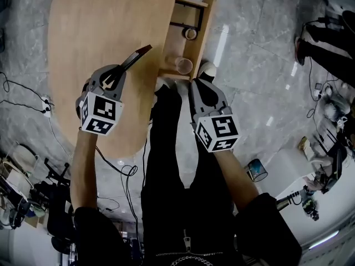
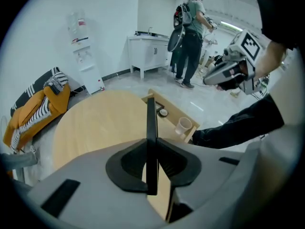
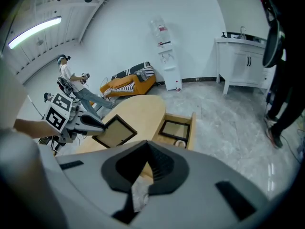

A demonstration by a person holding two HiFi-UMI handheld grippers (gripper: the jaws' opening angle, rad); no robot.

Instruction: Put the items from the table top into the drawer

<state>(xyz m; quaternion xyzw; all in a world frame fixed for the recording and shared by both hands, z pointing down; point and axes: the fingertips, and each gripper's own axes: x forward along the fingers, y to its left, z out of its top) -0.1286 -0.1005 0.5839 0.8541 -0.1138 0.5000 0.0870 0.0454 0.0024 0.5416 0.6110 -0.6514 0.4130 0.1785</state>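
My left gripper (image 1: 121,71) is shut on a dark-framed picture frame (image 1: 137,57), held above the oval wooden table (image 1: 105,26). In the left gripper view the frame (image 2: 151,128) stands edge-on between the pads. The open drawer (image 1: 201,26) juts from the table's right side and holds a black frame (image 3: 174,128), a tape roll (image 1: 190,34) and a clear cup (image 1: 183,65). My right gripper (image 1: 204,77) hovers near the drawer's near end, shut on a white crumpled wad (image 3: 139,194). The right gripper view shows the left gripper (image 3: 88,123) with its frame (image 3: 114,130).
My legs in black trousers stand between table and drawer. Cables (image 1: 22,101) trail on the marble floor at left, and a small can (image 1: 257,169) lies at right. A person (image 2: 190,37) stands by a white cabinet (image 2: 150,51); an orange striped cushion (image 2: 40,106) lies far left.
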